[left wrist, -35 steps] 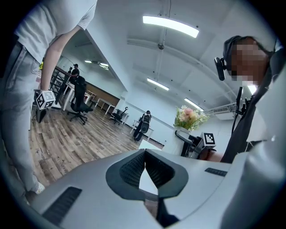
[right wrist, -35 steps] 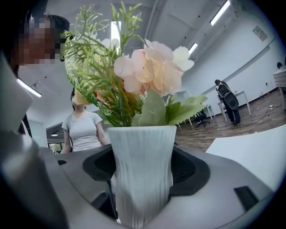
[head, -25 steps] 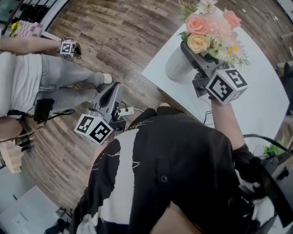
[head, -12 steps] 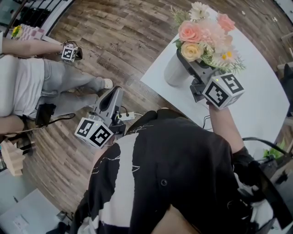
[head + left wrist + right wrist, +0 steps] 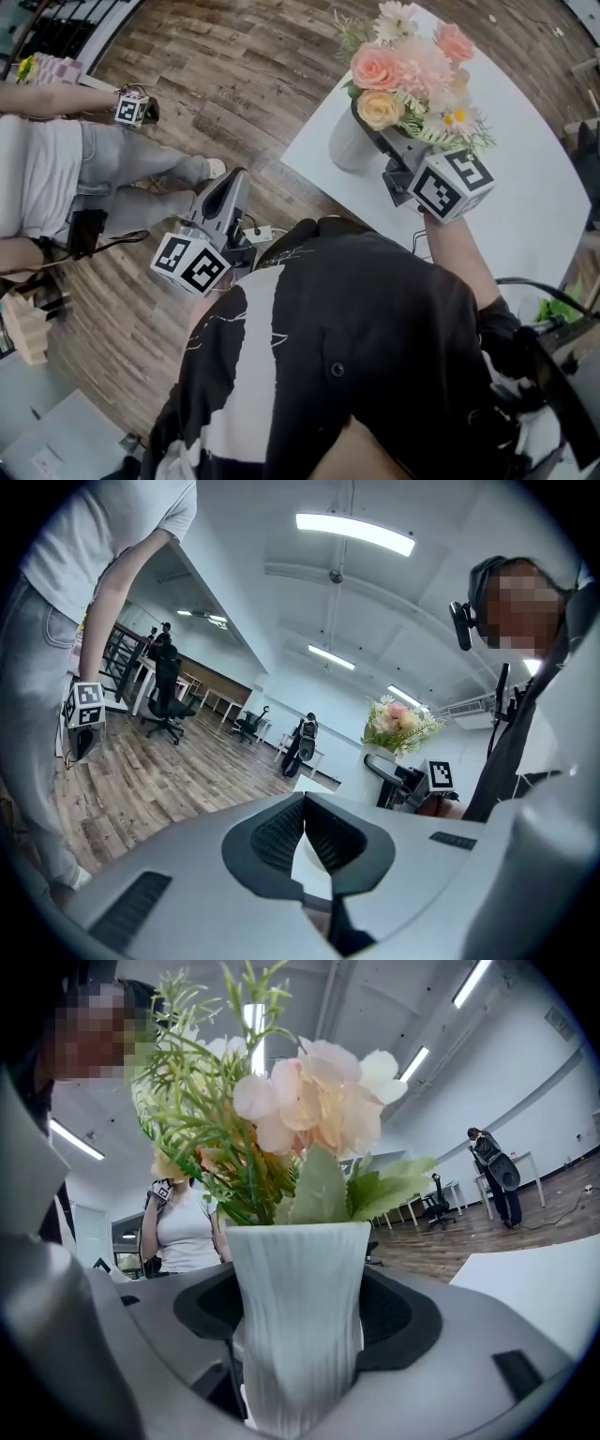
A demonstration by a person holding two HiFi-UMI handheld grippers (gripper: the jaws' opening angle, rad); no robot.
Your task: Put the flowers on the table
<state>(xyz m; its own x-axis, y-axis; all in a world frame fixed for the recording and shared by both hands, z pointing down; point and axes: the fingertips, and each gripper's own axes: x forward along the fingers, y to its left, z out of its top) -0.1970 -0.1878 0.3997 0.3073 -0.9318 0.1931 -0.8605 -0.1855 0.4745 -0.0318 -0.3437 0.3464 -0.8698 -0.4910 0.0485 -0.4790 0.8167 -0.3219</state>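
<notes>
A white ribbed vase (image 5: 298, 1316) of pink, peach and white flowers (image 5: 309, 1101) stands upright between the jaws of my right gripper (image 5: 300, 1335), which is shut on its body. In the head view the vase (image 5: 349, 142) and the flowers (image 5: 408, 70) hang over the near left corner of the white table (image 5: 525, 187), with the right gripper (image 5: 364, 117) reaching in from the right. Whether the base touches the tabletop I cannot tell. My left gripper (image 5: 234, 183) is shut and empty, low over the wooden floor; its pads meet in the left gripper view (image 5: 302, 803).
A second person in a white top and grey trousers stands at the left, holding a marker cube (image 5: 131, 106). A power strip (image 5: 255, 232) lies on the floor near the table's corner. A green plant (image 5: 562, 305) shows at the right edge.
The right gripper and the vase have shifted a little to the left and farther away in the head view. The left gripper has stayed almost still.
</notes>
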